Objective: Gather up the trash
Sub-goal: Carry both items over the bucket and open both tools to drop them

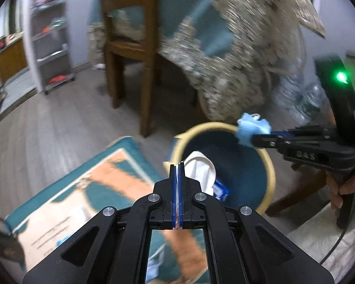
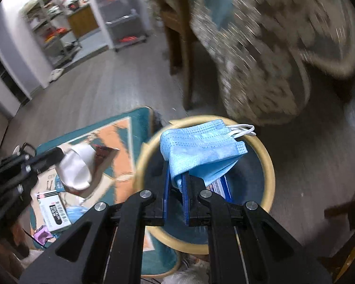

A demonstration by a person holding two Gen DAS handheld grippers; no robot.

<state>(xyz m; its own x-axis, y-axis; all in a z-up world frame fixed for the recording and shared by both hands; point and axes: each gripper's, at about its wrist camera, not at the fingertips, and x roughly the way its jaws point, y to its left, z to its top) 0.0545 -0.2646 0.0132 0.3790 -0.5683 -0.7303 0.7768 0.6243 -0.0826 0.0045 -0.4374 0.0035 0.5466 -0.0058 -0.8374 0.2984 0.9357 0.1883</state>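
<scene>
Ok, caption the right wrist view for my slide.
Right gripper holds a blue face mask above the round bin.

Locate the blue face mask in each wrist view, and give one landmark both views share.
Left wrist view: the blue face mask is right of centre, pinched in the right tool over the bin's far rim.
Right wrist view: the mask is at centre, draped over that tool.
Shared landmark: the tan-rimmed bin.

Grey wood-plank floor [image 1: 66,118] carries a teal and orange rug [image 1: 87,189]. A wooden chair [image 1: 127,47] stands beside a patterned tablecloth [image 1: 248,59]. Metal shelving [image 1: 52,47] lines pale walls [image 2: 9,47].
</scene>
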